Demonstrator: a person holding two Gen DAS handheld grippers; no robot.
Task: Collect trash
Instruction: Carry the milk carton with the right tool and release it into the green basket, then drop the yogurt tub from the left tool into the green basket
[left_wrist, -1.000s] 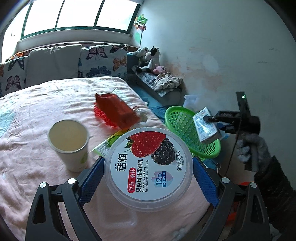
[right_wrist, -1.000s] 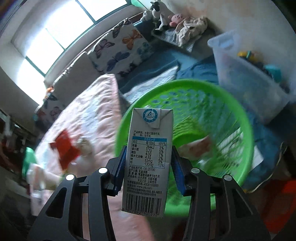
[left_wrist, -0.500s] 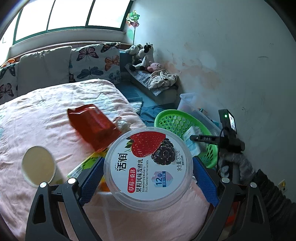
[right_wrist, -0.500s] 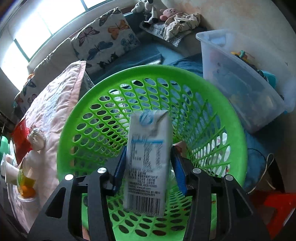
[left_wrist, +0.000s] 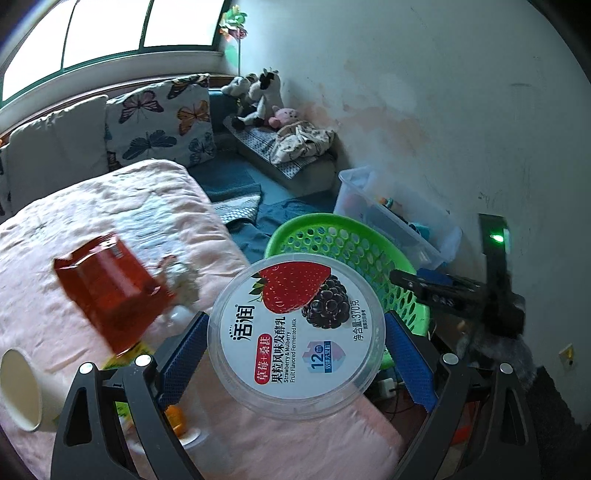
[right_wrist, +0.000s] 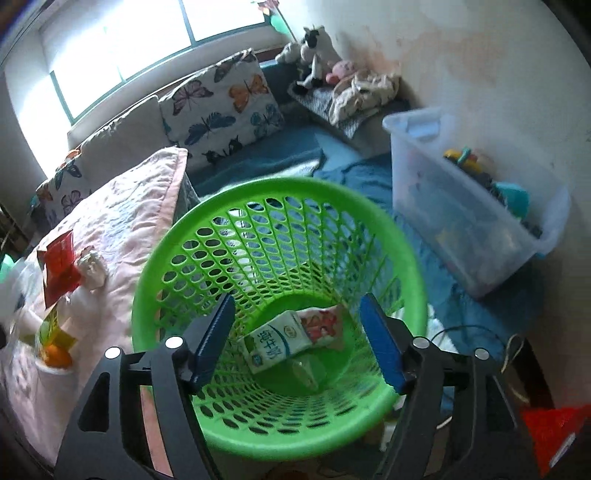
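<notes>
On the bed (left_wrist: 110, 206) lie more trash: a cup (left_wrist: 22, 391) and a red packet (left_wrist: 107, 288), waiting their turn. The left gripper (left_wrist: 295, 354) is clamped on a yogurt tub (left_wrist: 295, 328), carried toward the basket (left_wrist: 332, 236) beside the bed. The right gripper (right_wrist: 295, 339) hangs over the basket, jaws opening with nothing between them; the carton (right_wrist: 275, 341) lies at the bottom, so it is collected

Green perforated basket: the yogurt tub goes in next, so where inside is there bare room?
The round green plastic basket has its near floor and whole far wall bare. The white milk carton and red-printed wrapper crowd the bottom's middle, right under the right tool, whose jaws are opening, empty.
</notes>
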